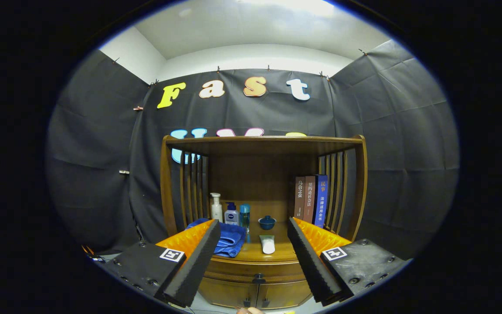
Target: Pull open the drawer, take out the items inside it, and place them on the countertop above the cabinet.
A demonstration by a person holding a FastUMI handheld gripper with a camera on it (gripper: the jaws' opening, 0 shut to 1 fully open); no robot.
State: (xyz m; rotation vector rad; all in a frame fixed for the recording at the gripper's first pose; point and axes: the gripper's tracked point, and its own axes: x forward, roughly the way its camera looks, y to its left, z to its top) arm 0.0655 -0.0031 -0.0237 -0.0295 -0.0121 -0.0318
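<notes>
- The wooden cabinet point(263, 183) has an open shelf holding three bottles point(231, 212) at the back left, three upright books point(310, 199) at the right and a small blue lidded bowl point(267, 222) between them.
- On the countertop point(277, 254) lie a folded blue towel point(229, 240) and a white tube point(268, 244).
- The drawer point(257, 274), closed under the countertop, has a dark knob point(258, 277).
- The gripper point(253, 261) is spread wide and holds nothing, well short of the cabinet.

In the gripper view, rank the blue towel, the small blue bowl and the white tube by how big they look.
Between the open tongs:
1. blue towel
2. white tube
3. small blue bowl
The last two look alike; the bowl sits farther back.
</notes>
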